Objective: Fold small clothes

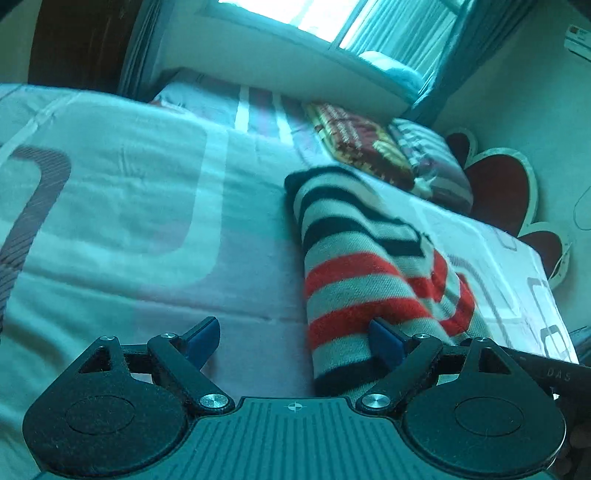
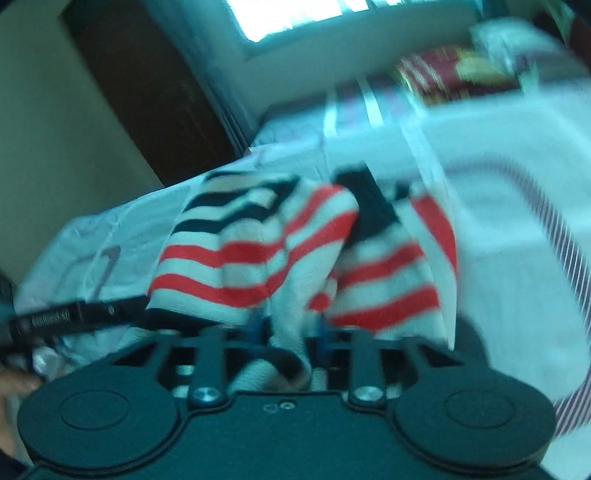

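Note:
A small striped knit garment (image 1: 354, 266), white with black and red bands, lies on the bed as a long folded strip. My left gripper (image 1: 295, 341) is open, low over the bed; its right fingertip (image 1: 386, 341) touches the garment's near edge, its left fingertip (image 1: 203, 336) is over bare sheet. In the right wrist view the same garment (image 2: 303, 251) hangs bunched and lifted. My right gripper (image 2: 288, 332) is shut on a fold of it. The view is blurred by motion.
The bed sheet (image 1: 140, 221) is pale with rounded pink and grey shapes. Folded blankets (image 1: 362, 144) and a pillow (image 1: 432, 162) lie at the head by the heart-shaped headboard (image 1: 506, 188). A window (image 1: 332, 18) is beyond. The other gripper's black body (image 2: 74, 314) shows at left.

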{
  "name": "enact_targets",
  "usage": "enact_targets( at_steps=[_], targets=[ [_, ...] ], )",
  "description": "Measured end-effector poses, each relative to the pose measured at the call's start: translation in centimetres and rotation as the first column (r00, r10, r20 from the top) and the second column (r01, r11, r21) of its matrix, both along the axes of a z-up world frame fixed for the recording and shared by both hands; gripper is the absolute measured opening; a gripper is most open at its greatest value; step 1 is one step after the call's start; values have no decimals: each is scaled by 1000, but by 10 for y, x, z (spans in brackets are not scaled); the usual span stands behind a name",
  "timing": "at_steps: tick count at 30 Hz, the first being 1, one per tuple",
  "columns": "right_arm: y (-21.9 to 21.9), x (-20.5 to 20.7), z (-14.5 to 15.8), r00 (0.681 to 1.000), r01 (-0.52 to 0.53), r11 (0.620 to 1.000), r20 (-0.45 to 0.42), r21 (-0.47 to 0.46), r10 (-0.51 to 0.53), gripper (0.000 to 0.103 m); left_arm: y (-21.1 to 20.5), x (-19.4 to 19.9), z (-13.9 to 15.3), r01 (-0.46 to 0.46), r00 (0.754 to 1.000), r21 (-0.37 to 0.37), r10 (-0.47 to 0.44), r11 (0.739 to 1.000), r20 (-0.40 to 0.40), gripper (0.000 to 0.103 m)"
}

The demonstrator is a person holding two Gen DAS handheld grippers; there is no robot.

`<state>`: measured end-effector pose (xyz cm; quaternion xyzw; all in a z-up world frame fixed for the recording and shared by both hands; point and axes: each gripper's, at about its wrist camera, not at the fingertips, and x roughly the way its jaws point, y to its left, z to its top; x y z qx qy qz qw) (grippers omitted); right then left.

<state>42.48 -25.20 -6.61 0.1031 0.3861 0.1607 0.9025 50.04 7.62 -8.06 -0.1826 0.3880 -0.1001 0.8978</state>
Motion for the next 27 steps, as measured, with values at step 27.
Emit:
enact_targets(
  at_steps=[27],
  targets=[
    [-96, -21, -5, 983, 146, 983, 97, 113, -157, 50, -47, 38, 19, 84, 995, -66, -81, 994, 55, 87]
  ],
)
